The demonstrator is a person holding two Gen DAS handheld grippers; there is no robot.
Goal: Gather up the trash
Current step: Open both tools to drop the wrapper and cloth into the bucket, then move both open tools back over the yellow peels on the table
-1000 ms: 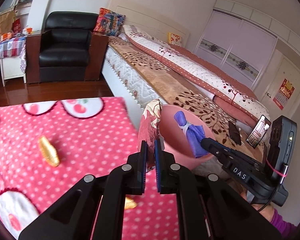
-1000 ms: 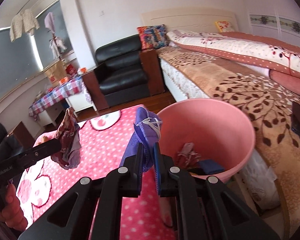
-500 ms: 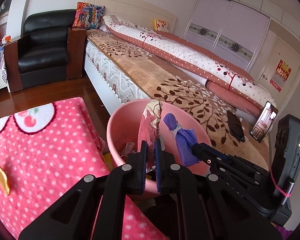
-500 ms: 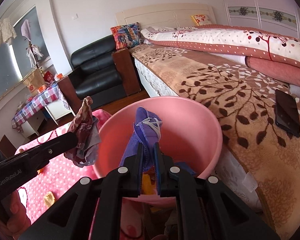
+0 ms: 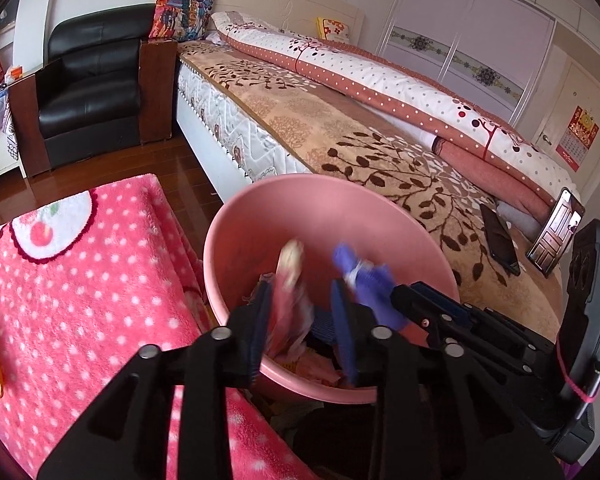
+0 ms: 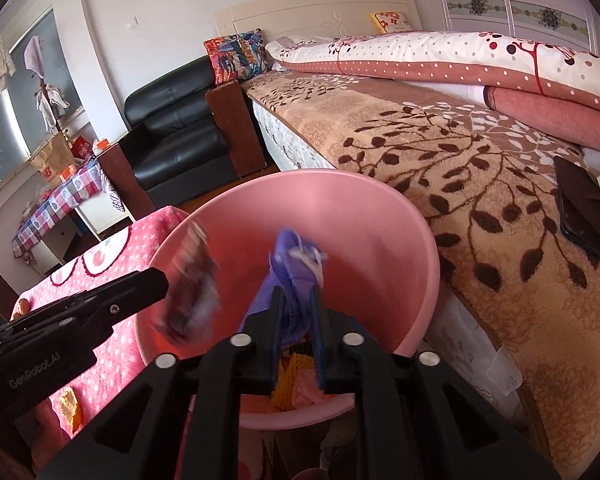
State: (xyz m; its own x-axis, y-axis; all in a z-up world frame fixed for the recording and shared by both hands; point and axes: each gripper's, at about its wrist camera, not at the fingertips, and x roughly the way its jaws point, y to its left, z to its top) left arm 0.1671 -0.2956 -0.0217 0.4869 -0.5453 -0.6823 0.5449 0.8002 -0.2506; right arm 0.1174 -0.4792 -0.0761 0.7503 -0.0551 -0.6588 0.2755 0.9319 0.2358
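Both over the round pink plastic bin [image 6: 400,240] to drop trash: left gripper [image 5: 302,320] spread wide, red patterned wrapper [image 5: 290,304] falling; right gripper [image 6: 296,320] narrowly parted, crumpled purple scrap [image 6: 290,280] between its fingers.

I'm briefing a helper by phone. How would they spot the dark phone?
Find the bed beside the pink bin. On its brown leaf-patterned blanket lies the dark phone, flat with its screen off. The other phone stands propped up and lit.
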